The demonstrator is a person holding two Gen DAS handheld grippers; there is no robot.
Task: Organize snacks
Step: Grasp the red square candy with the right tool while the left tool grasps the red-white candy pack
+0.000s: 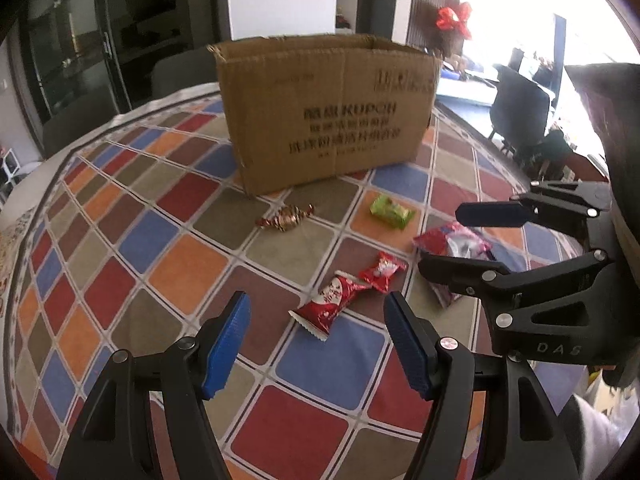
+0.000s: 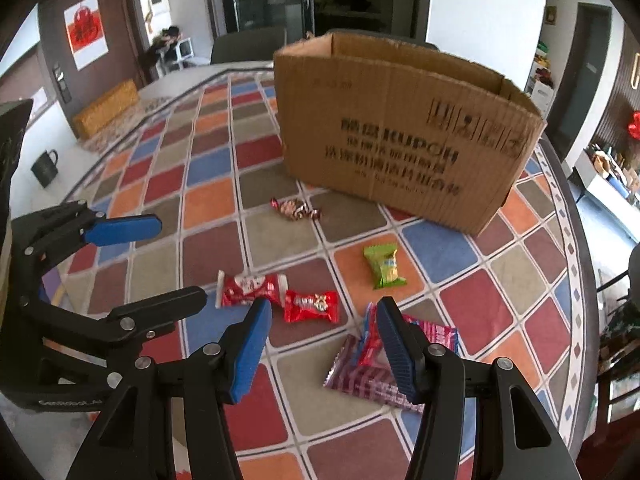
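Checkered tablecloth [image 1: 168, 272] is carrying the snacks; we are noting our left gripper [image 1: 316, 344] released at 6 o'clock below a red wrapper [image 1: 328, 304], cardboard box [image 1: 328, 112] at 12, right gripper [image 2: 324, 344] released, empty.

Two black linkage grippers, left gripper [image 1: 316, 344], right gripper [image 2: 324, 344], ribbed blue fingers [image 1: 226, 340], silver rivets

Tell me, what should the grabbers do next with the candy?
Probably lower the left gripper onto the long red snack lying just ahead of its open jaws. All the snacks lie loose on the tablecloth, outside the cardboard box.
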